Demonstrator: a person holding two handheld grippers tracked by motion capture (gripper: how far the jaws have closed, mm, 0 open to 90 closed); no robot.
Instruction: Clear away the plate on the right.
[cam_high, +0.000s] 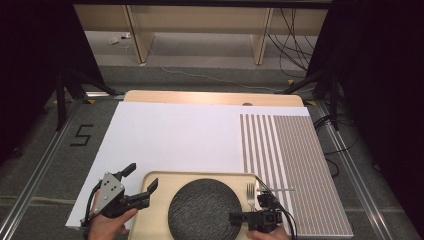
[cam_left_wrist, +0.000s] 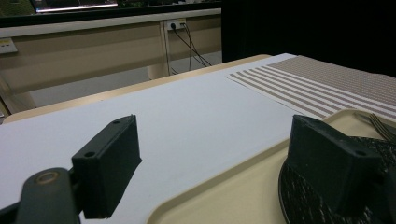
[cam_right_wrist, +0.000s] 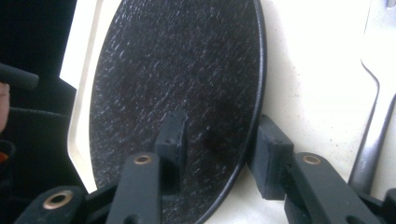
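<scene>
A cream tray lies at the table's near edge with a round black plate on it and a fork to the plate's right. My left gripper is open at the tray's far left corner, and the tray rim runs between its jaws. My right gripper points left at the plate's right edge. In the right gripper view its jaws stand open astride the rim of the plate, one over the plate, one over the tray. The fork lies just beside.
A white sheet covers most of the table. A striped mat lies on the right, touching the tray. Beyond the table's far edge are a floor with cables and bench legs. Black stands flank both sides.
</scene>
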